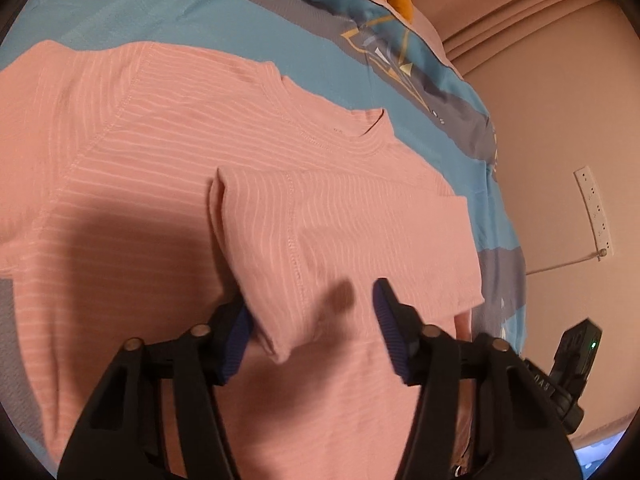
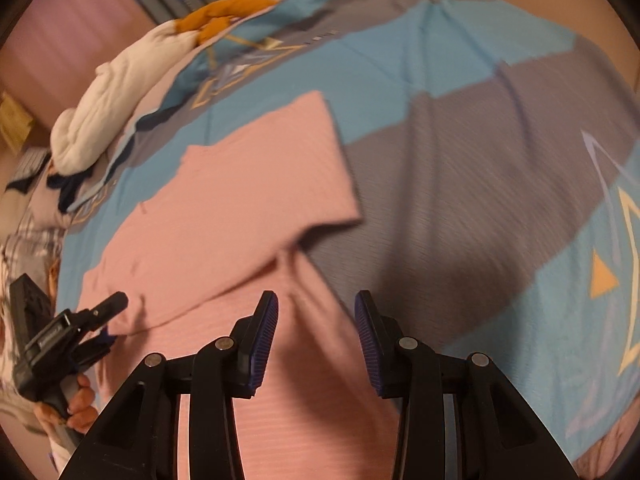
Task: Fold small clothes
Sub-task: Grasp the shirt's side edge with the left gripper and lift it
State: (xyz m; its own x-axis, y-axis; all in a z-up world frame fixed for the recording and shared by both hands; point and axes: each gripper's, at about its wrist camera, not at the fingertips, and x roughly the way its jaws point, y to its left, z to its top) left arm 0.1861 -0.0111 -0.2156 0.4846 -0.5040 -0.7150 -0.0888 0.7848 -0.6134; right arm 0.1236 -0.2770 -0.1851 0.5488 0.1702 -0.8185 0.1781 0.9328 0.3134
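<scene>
A pink striped T-shirt [image 1: 132, 168] lies flat on the bed. One sleeve and side [image 1: 344, 236] is folded over onto the body; its neck opening [image 1: 360, 124] faces the far side. My left gripper [image 1: 314, 316] is open, its jaws either side of the folded flap's near corner, holding nothing. In the right wrist view the shirt [image 2: 240, 200] lies left of centre with its other sleeve [image 2: 296, 152] spread out. My right gripper [image 2: 316, 320] is open and empty just above the shirt's right edge. The left gripper shows at the left there [image 2: 108, 312].
The bed has a blue and grey patterned cover [image 2: 460, 160]. White [image 2: 116, 100] and orange [image 2: 224, 12] clothes lie heaped at the far edge of the bed. A power strip [image 1: 594, 212] hangs on the wall. The right gripper's body [image 1: 572, 364] is at the lower right of the left wrist view.
</scene>
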